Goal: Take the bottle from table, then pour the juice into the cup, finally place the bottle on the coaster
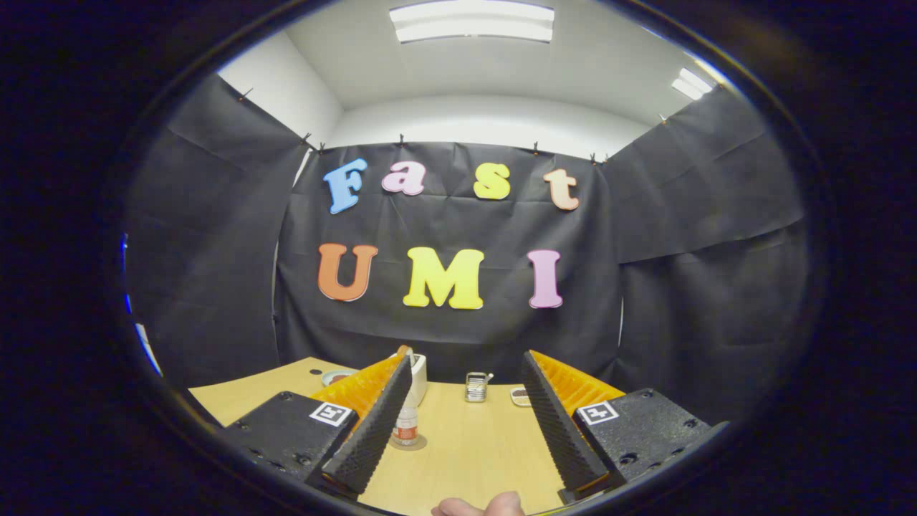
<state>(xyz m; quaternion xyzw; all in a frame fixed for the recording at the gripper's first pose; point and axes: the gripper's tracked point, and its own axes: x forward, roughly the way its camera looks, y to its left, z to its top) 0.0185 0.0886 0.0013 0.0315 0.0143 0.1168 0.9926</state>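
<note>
Staged recording booth inside a white-walled room. Black cloth (pixel 458 330) is clipped up as walls behind and to both sides of a light wooden table (pixel 473 451), and recessed ceiling light panels (pixel 473 21) sit above the cloth. On the table near the cloth stand a few household props, among them a small bottle (pixel 406 427) and a white container (pixel 418 378).

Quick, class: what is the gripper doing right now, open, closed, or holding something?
Gripper: open, fingers spread wide, holding nothing; the bottle stands on the table beside one finger, untouched.
</note>
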